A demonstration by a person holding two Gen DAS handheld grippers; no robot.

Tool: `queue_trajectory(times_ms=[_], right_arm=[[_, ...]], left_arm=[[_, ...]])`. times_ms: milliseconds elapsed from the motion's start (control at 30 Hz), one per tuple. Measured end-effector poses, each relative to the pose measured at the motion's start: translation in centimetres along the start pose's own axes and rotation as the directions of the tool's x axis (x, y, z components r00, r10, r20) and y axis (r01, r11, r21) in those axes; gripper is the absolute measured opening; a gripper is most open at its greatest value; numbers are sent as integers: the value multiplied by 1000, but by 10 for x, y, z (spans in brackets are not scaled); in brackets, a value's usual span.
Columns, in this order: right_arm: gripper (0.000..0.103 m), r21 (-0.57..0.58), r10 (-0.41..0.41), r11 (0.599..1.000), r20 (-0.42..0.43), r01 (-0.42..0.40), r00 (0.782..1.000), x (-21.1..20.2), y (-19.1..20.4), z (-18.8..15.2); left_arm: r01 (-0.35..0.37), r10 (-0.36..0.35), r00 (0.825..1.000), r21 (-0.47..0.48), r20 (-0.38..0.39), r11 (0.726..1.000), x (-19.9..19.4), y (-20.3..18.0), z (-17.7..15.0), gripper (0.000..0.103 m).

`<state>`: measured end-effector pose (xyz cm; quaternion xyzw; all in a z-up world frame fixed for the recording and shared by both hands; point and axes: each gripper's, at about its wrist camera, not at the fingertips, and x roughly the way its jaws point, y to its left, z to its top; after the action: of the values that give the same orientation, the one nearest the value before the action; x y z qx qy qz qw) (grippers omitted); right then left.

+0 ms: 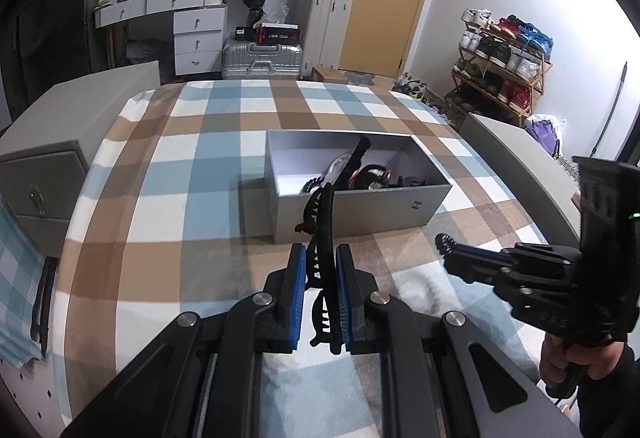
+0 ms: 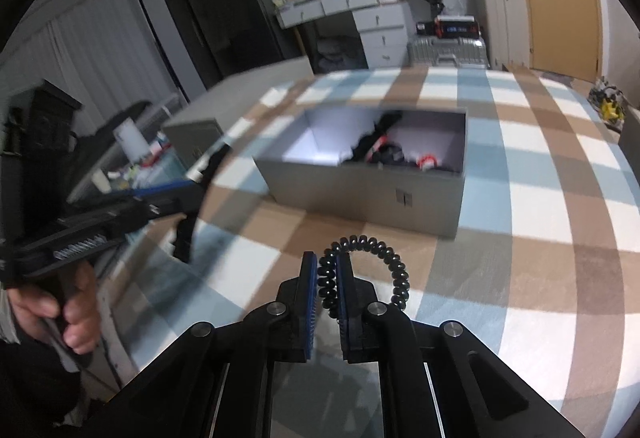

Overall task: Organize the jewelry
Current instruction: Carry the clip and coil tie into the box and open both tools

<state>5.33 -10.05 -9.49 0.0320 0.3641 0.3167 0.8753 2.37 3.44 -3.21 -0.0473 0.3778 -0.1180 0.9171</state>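
Black plastic, toothed along its inner edge, the hair claw clip is pinched between the blue-padded fingers of the left gripper, its upper end reaching up in front of the near wall of the grey box. The clip is held above the checked bedspread, just short of the box. In the right wrist view, a black spiral hair tie is clamped by one side of its loop between the fingers of the right gripper, the rest of the coil arching out to the right above the bed. Both sets of fingers are therefore closed on an accessory.

The grey box sits open on the bed, farther from the person than both grippers, with a small clasp-like mark on its near wall. Inside it lies a jumble of dark accessories with touches of red and white; single pieces cannot be told apart. From the left wrist view the right gripper shows at the right edge, held by a hand. Beyond the bed stand a white dresser, silver suitcases and a shoe rack.
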Motion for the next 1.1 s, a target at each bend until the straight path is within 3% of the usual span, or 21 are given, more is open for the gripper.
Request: queue_trajectory(times_ms=[433, 1100], right_arm=[[9, 3, 95, 995, 129, -96, 987, -15, -11, 46], [9, 6, 123, 992, 147, -125, 982, 24, -40, 98]], left_arm=[[25, -25, 1000, 39, 7, 999, 25, -12, 39, 10], [90, -89, 996, 43, -32, 995, 65, -13, 75, 10]])
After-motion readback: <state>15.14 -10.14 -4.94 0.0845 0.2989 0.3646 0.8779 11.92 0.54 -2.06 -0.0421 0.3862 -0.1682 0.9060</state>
